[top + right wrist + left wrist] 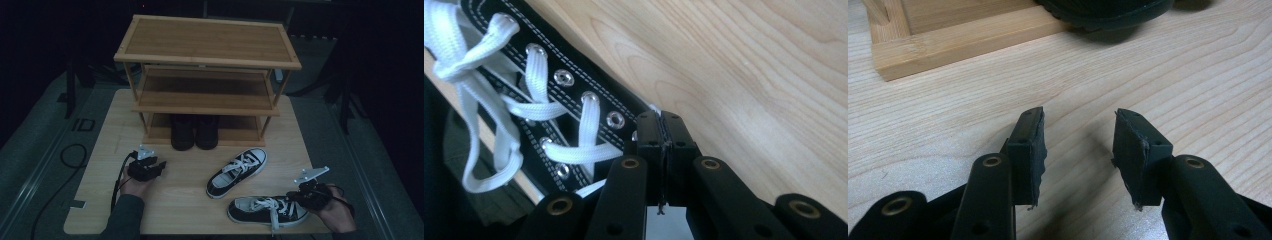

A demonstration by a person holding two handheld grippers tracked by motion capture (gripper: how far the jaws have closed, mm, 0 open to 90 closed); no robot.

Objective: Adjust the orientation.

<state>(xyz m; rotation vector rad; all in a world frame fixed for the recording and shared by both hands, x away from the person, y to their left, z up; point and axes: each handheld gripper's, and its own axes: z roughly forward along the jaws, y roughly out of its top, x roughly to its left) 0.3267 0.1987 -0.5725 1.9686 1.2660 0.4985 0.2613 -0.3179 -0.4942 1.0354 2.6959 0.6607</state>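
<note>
Two black low sneakers with white laces lie on the wooden table (175,200). The farther sneaker (237,172) points to the upper right. The nearer sneaker (265,210) lies along the front edge, toe to the left. My right gripper (296,196) sits at its heel end. In the right gripper view the right gripper (664,130) has its pads pressed together at the edge of this sneaker's upper (574,95), beside the eyelets, pinching it. My left gripper (160,166) rests low over bare table, and in its own view the left gripper (1078,145) stands open with nothing between the pads.
A three-tier bamboo shoe rack (207,40) stands at the back of the table. A pair of black boots (194,131) sits on its bottom shelf. The rack's base rail (958,40) and a boot toe (1103,10) lie just beyond the left gripper. Cables trail on the floor at the left.
</note>
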